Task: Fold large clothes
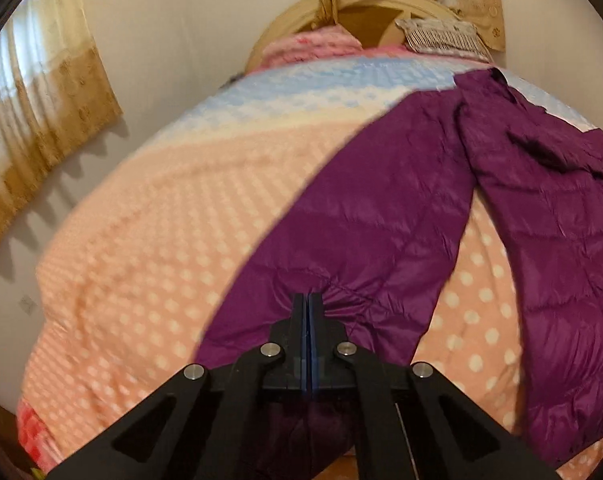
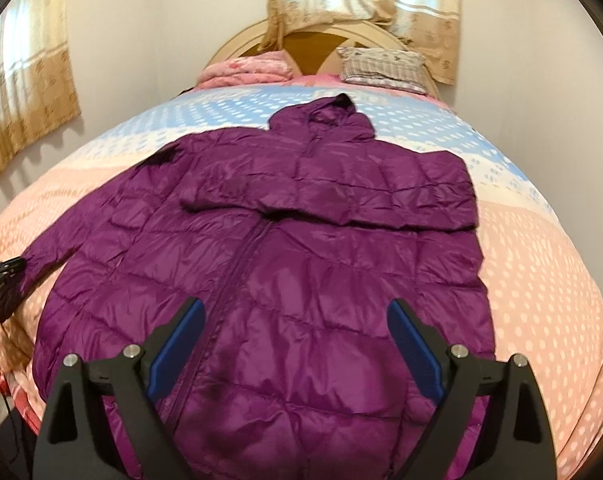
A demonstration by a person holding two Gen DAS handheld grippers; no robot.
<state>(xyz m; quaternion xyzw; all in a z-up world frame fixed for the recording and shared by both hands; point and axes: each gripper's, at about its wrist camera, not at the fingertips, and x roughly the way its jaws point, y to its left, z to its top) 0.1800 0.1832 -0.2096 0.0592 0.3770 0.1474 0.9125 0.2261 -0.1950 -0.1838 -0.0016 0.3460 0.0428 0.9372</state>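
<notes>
Purple hooded puffer jacket [image 2: 269, 264] lies front-up, spread on a polka-dot bed [image 2: 541, 264], one sleeve folded across its chest. Left hand-held gripper [image 1: 308, 300] pinches the other sleeve's cuff, jaws closed. Right hand-held gripper [image 2: 297, 344] hovers wide open above the hem, holding nothing.

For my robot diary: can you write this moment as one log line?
left tongs: shut on sleeve | right tongs: open over purple jacket | one sleeve already folded
</notes>
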